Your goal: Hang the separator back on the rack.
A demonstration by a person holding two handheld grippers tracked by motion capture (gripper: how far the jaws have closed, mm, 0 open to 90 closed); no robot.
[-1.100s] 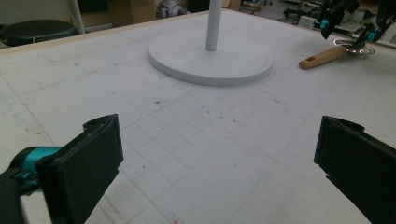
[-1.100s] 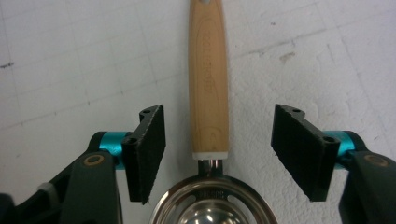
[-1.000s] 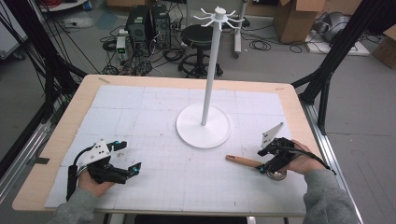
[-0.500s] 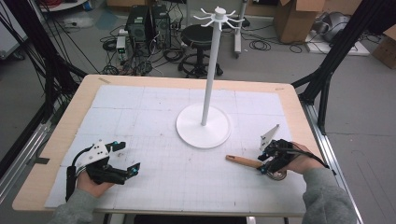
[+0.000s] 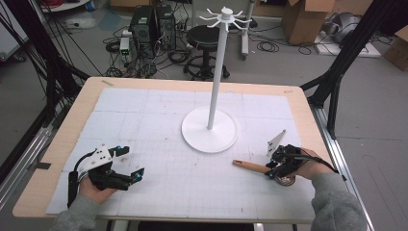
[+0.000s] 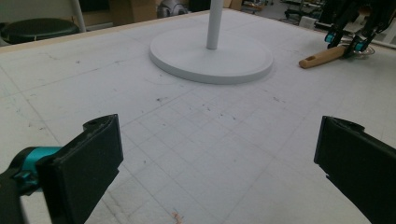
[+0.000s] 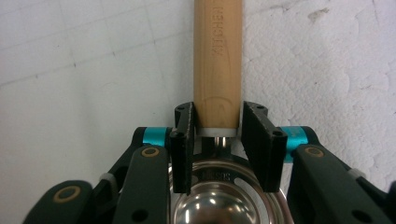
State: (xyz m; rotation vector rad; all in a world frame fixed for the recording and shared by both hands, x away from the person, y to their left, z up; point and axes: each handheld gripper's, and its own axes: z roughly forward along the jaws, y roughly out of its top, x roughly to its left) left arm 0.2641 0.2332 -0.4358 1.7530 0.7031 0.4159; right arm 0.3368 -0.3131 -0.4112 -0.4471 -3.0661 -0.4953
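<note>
Closing is the one change since the earlier frames: the right claw (image 7: 217, 140) has just been drawing its jaws in around the wooden handle (image 7: 218, 60) of a small metal strainer (image 7: 219, 200), and in the right gripper view the two black pads now sit against either side of the handle's lower end, where it meets the steel neck. Both hands have otherwise kept their places on the tabletop (image 5: 159, 202).

From the high view, the right claw (image 5: 279, 166) sits at the lower right of the frame, with the wooden handle (image 5: 250, 166) pointing left from it across the white gridded mat and lying flat. The strainer's bowl (image 5: 287, 180) shows as a glint of metal under the hand. A small grey plate stands up just above that gripper.

At the lower left of the high view the left claw (image 5: 129, 162) rests low over the mat, its jaws spread wide with nothing between them; the left gripper view confirms it, with bare mat between the two pads.

A white hanging stand (image 5: 210, 130) with a round base and a tall post topped by hooks occupies the middle of the tabletop, well apart from both hands. In the left gripper view the stand's base (image 6: 212, 58) is in the upper middle and the handle (image 6: 324, 56) lies at upper right.
</note>
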